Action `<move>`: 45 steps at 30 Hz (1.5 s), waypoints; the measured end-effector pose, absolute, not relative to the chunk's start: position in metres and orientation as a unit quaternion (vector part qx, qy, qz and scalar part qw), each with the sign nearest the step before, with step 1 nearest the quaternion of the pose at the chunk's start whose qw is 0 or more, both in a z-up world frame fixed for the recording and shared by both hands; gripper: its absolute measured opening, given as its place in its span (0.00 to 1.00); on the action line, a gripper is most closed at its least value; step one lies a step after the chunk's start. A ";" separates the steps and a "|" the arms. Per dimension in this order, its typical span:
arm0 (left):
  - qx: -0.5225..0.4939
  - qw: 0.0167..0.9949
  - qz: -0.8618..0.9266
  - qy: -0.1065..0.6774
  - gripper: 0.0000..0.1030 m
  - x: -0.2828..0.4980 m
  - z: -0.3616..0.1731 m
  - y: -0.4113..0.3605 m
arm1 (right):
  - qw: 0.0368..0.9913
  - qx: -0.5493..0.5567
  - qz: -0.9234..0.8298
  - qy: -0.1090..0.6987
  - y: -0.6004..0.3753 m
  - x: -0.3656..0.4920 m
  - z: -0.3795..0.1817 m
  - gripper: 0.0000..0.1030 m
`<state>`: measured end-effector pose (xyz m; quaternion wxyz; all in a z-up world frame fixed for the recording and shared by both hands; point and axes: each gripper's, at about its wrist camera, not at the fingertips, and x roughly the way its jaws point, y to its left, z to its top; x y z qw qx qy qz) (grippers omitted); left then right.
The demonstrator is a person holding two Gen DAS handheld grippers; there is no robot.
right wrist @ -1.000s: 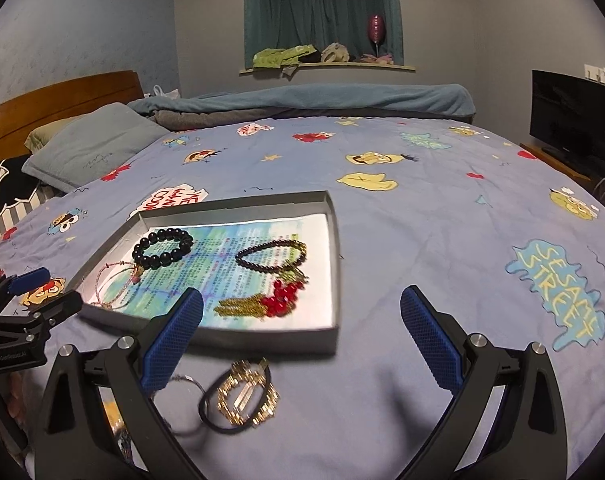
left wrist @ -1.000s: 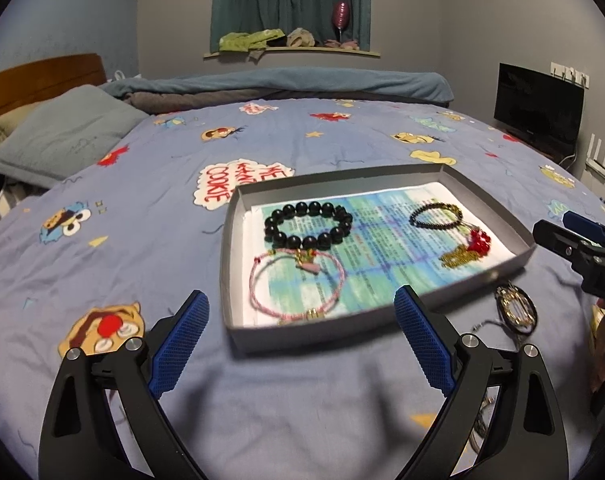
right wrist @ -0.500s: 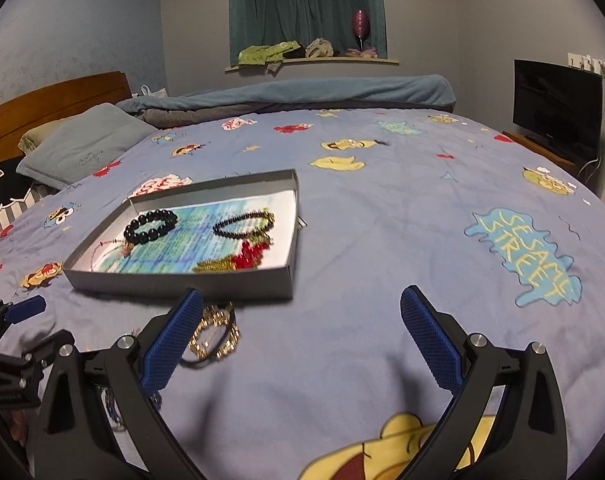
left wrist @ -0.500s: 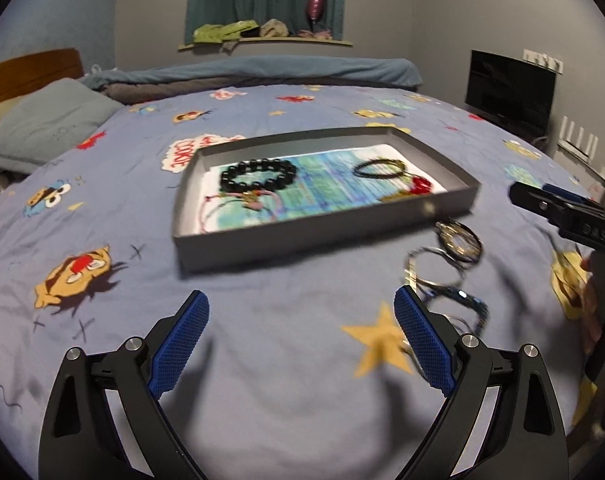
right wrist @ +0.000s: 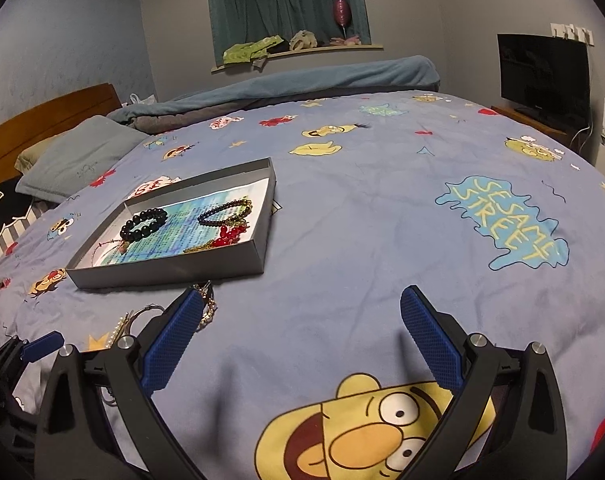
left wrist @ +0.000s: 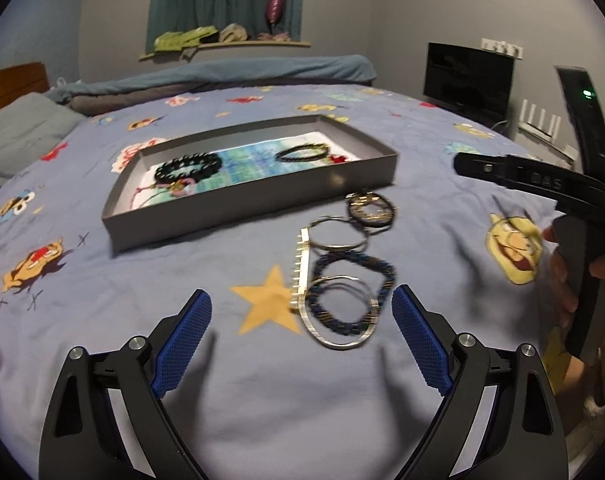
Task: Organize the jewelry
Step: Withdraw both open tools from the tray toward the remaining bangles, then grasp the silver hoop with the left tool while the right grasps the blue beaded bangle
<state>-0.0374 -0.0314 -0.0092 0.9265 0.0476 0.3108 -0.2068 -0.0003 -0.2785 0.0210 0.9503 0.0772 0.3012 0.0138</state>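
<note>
far left on the blue cartoon bedspread [left wrist: 102,320]: a shallow grey tray [left wrist: 238,204], holding a black bead bracelet [left wrist: 188,168] beside a thin pink cord bracelet [left wrist: 170,190] at its left end, then a slim dark bead bracelet [left wrist: 302,153] and red beads [right wrist: 230,234] toward its right end. near centre, just right of the tray's near wall: loose pieces lying on the spread, namely a gold-and-black bracelet [left wrist: 370,208], a silver bangle [left wrist: 336,232], a pearl bar [left wrist: 300,268], a dark blue beaded bracelet [left wrist: 352,296] inside a larger silver bangle [left wrist: 338,312]. low in front: left gripper [left wrist: 300,344] spread wide, empty, hovering near the blue bracelet. right: right gripper [right wrist: 298,340] likewise released, holding nothing, over bare bedspread beside the loose pieces.
</note>
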 end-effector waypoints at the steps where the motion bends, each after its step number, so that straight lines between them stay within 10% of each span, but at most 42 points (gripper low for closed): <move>1: 0.050 0.926 -0.211 0.308 0.86 -0.040 -0.009 -0.033 | 0.951 0.076 0.014 0.301 -0.279 -0.002 0.021 0.95; 8: 0.100 0.915 -0.221 0.323 0.62 -0.044 -0.023 -0.058 | 0.950 0.074 0.020 0.303 -0.278 -0.005 0.021 0.95; 25: 0.061 0.909 -0.225 0.345 0.45 -0.036 -0.028 -0.048 | 0.948 0.023 0.066 0.309 -0.247 -0.013 0.018 0.94; 45: 0.044 0.931 -0.164 0.323 0.45 -0.026 -0.006 -0.001 | 0.917 0.015 0.188 0.352 -0.195 -0.014 0.006 0.30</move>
